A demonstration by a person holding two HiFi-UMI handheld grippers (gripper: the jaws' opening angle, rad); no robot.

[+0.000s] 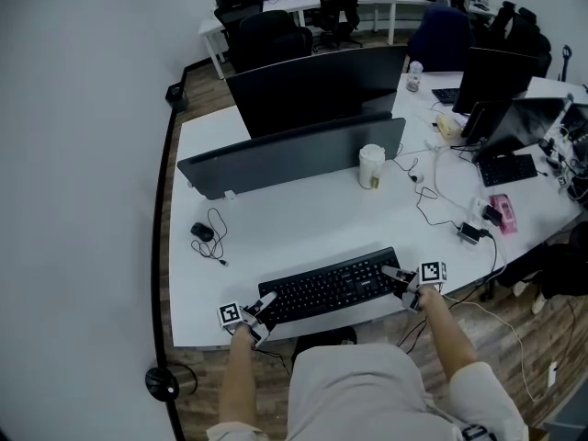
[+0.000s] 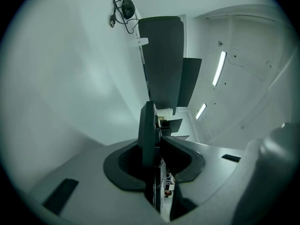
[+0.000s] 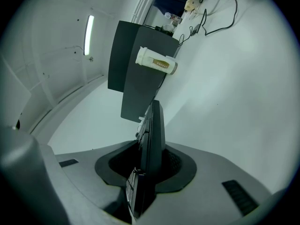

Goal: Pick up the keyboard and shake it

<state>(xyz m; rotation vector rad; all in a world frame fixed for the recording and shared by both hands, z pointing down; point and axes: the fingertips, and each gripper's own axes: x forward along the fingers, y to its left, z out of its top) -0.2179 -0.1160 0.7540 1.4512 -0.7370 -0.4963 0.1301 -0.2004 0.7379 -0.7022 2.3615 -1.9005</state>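
Note:
The black keyboard (image 1: 329, 288) lies crosswise near the front edge of the white desk (image 1: 276, 228). My left gripper (image 1: 262, 307) is at the keyboard's left end and my right gripper (image 1: 402, 279) at its right end. In the left gripper view the keyboard (image 2: 149, 135) shows edge-on between the two jaws of the left gripper (image 2: 152, 150), which is shut on it. The right gripper view has the keyboard (image 3: 153, 135) edge-on too, with the right gripper (image 3: 150, 162) shut on that end. Whether the keyboard is off the desk I cannot tell.
Behind the keyboard stand a dark divider panel (image 1: 294, 154) and a monitor's back (image 1: 312, 85). A pale cup (image 1: 371, 166) stands by the panel and a black mouse (image 1: 202, 231) with its cable lies at the left. At the right are cables, a pink item (image 1: 503, 212) and another keyboard (image 1: 507, 168).

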